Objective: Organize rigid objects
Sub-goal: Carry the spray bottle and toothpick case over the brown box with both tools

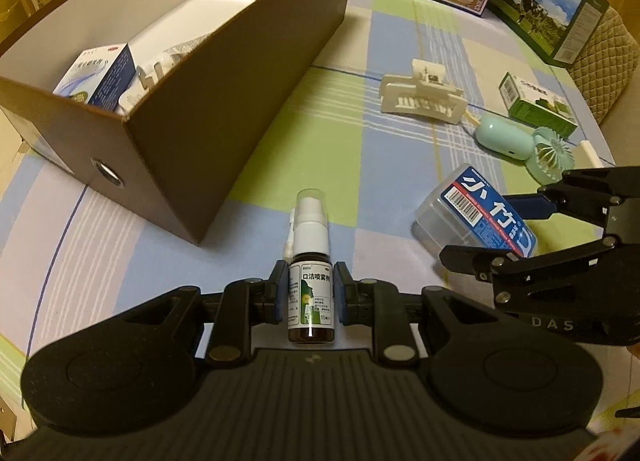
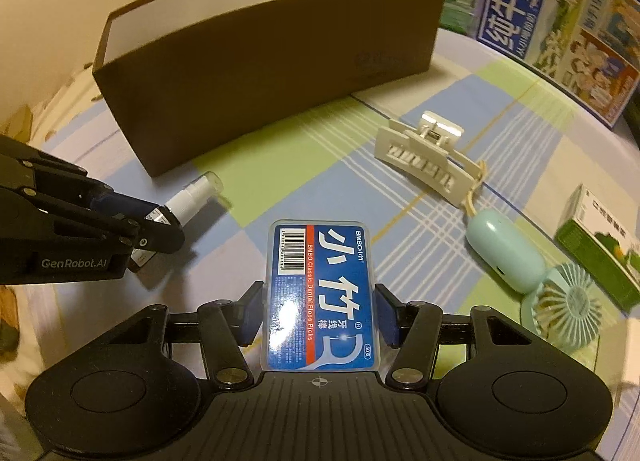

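Note:
My left gripper (image 1: 311, 277) is shut on a small brown spray bottle (image 1: 310, 301) with a white nozzle and clear cap. In the right wrist view the left gripper (image 2: 160, 225) holds the spray bottle (image 2: 192, 193) tilted, its cap pointing toward the brown cardboard box (image 2: 260, 81). My right gripper (image 2: 319, 293) is shut on a clear floss-pick box (image 2: 320, 261) with a blue label, pads pressing its long sides. The left wrist view shows the right gripper (image 1: 496, 229) on the floss-pick box (image 1: 460, 205), to the right of the bottle. The open brown box (image 1: 240, 81) stands at the left.
Inside the brown box lie a blue-and-white carton (image 1: 96, 77) and white items. On the checked cloth lie a cream hair clip (image 2: 428, 161), a mint case (image 2: 504, 253), a mint fan (image 2: 568, 305) and a green carton (image 2: 604, 245). Milk cartons (image 2: 560, 21) stand behind.

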A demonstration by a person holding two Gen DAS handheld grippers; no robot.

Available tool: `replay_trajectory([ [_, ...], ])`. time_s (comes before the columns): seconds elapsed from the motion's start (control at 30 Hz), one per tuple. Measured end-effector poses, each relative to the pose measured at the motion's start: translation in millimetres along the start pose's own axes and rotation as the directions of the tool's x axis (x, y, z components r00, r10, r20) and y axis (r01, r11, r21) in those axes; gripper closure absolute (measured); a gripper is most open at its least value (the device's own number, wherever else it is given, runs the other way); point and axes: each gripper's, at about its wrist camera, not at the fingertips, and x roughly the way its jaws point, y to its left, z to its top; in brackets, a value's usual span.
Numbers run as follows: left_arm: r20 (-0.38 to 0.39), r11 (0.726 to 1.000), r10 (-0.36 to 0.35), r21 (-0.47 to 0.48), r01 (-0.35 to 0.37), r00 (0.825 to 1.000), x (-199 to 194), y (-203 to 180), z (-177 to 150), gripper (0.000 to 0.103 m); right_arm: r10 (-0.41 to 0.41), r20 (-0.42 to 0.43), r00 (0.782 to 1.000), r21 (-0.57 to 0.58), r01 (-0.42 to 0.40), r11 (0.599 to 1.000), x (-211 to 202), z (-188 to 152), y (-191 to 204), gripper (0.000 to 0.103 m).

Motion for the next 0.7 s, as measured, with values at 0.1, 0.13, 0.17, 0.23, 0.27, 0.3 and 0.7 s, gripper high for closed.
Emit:
replay_trajectory([
  [0.1, 0.014, 1.000, -0.009, 0.009, 0.008, 1.000, -8, -2, 2, 0.084, 0.000, 0.017, 1.000, 0.017, 0.000, 1.000, -12, 0, 1, 0.050],
  [0.13, 0.017, 1.000, -0.010, 0.011, 0.010, 1.000, -10, -3, 3, 0.084, -0.001, 0.021, 1.000, 0.020, 0.001, 1.000, -14, 1, 1, 0.050],
  [0.17, 0.023, 1.000, -0.014, 0.013, 0.014, 1.000, -13, -4, 5, 0.084, -0.003, 0.025, 1.000, 0.023, 0.002, 1.000, -17, 1, 1, 0.050],
  [0.23, 0.034, 1.000, -0.021, 0.019, 0.021, 0.999, -19, -5, 7, 0.084, -0.005, 0.033, 0.999, 0.030, 0.004, 1.000, -23, 3, 2, 0.050],
  [0.27, 0.038, 0.999, -0.024, 0.022, 0.023, 0.999, -22, -5, 9, 0.084, -0.004, 0.037, 0.999, 0.035, 0.002, 0.999, -25, 3, 2, 0.050],
  [0.3, 0.043, 0.999, -0.028, 0.025, 0.027, 0.999, -25, -5, 10, 0.084, -0.002, 0.039, 0.999, 0.040, 0.000, 0.999, -28, 4, 2, 0.050],
  [0.7, 0.129, 0.994, -0.089, 0.069, 0.081, 0.988, -72, -3, 36, 0.084, -0.016, 0.103, 0.995, 0.068, 0.009, 0.998, -64, 30, 18, 0.050],
])
